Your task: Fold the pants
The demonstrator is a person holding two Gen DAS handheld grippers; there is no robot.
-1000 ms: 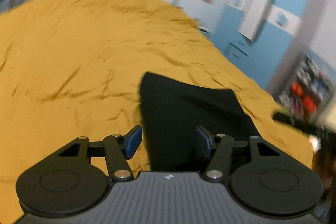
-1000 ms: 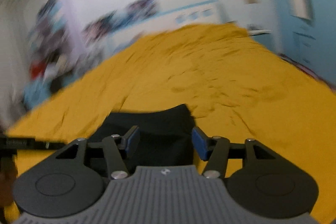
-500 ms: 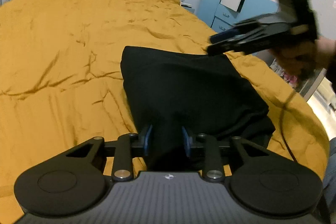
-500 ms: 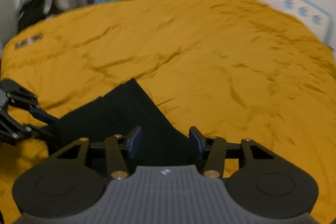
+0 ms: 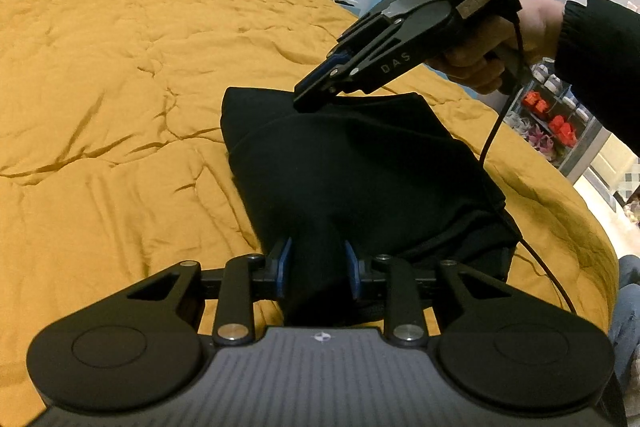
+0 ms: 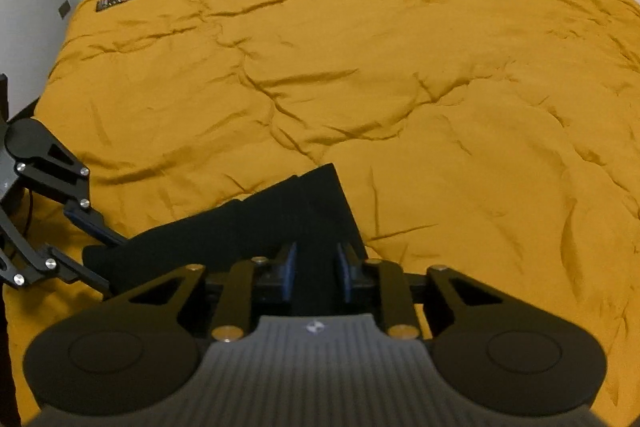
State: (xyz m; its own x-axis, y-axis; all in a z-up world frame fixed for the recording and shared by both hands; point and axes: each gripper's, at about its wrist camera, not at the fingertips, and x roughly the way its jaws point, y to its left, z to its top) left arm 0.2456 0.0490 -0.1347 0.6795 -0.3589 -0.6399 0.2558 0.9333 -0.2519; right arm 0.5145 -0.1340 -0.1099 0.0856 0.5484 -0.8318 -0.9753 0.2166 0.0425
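Both hand-held grippers (left [image 5: 316,267], right [image 6: 316,273]) pinch black pants [image 5: 360,163]

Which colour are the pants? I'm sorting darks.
Black pants, plain with no pattern, shown best in the left wrist view.

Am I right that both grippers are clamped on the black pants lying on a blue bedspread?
Not quite: the bedspread is mustard yellow, as both wrist views show. The left gripper and right gripper are indeed clamped on the black pants.
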